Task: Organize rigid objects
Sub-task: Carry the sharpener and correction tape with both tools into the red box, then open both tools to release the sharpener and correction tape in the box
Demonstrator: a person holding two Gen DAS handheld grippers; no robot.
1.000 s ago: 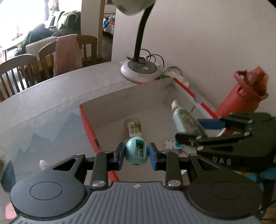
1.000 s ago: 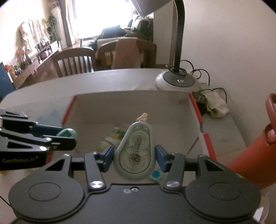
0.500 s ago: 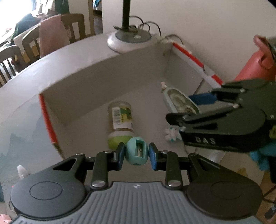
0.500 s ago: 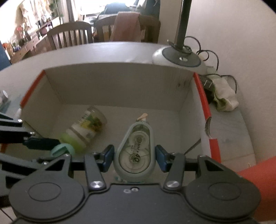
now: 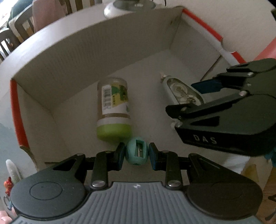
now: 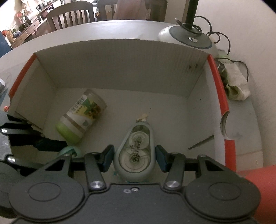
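Two tongs reach into a red-edged cardboard box [image 6: 120, 69] on the worktop [image 6: 245, 124]. Nearest, the left tongs [image 5: 136, 153] are closed on a teal pencil sharpener [image 5: 137, 152], held above the near part of the box floor. The right tongs [image 6: 134, 157] pinch a grey correction tape dispenser [image 6: 135, 155] by its sides, its tip pointing to the far wall. Just beyond the sharpener, a green-lidded jar [image 5: 113, 108] lies on its side on the box floor, left of the dispenser. Farther off, behind the box, stands a lamp base [image 6: 188, 37], with chairs [image 6: 70, 13] beyond the worktop.
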